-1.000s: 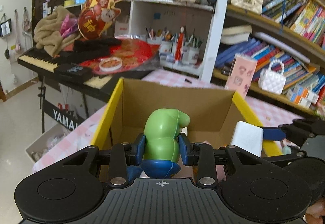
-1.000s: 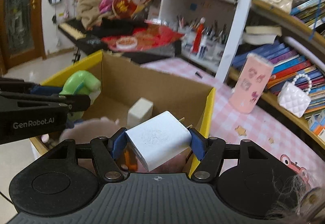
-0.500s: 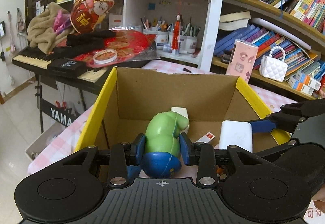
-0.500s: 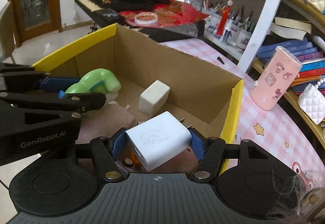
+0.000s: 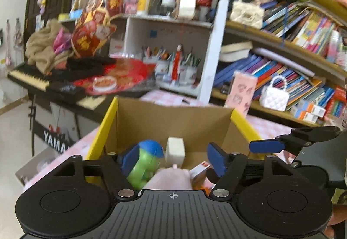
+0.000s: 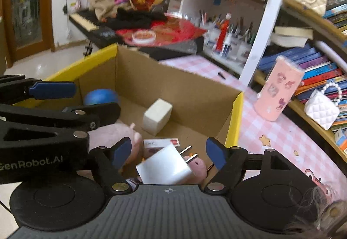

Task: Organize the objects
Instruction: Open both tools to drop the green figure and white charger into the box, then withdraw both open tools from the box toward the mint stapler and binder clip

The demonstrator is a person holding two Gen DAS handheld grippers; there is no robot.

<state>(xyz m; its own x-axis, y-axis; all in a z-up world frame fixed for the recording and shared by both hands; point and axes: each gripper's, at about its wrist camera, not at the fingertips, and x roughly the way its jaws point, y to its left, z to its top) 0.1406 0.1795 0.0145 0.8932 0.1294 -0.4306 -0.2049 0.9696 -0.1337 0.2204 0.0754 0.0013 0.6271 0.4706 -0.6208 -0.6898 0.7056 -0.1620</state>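
A: Both grippers' jaws are opening, left gripper [image 5: 172,157] and right gripper [image 6: 168,153], releasing what they were clamping a second ago.

B: Green-and-blue plastic toy [image 5: 143,165] and white plug-in charger block [image 6: 164,166] are dropping loose inside the yellow-rimmed cardboard box [image 6: 184,91]; both are getting stowed.

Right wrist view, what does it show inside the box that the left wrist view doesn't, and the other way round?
Only the right wrist view shows the white charger with its metal prongs, lying loose between the opening right tool. Only the left wrist view shows the toy's green body, loose beside the opening left tool. Both show the cardboard box, the white block, the pink plush and the small red-and-white carton.
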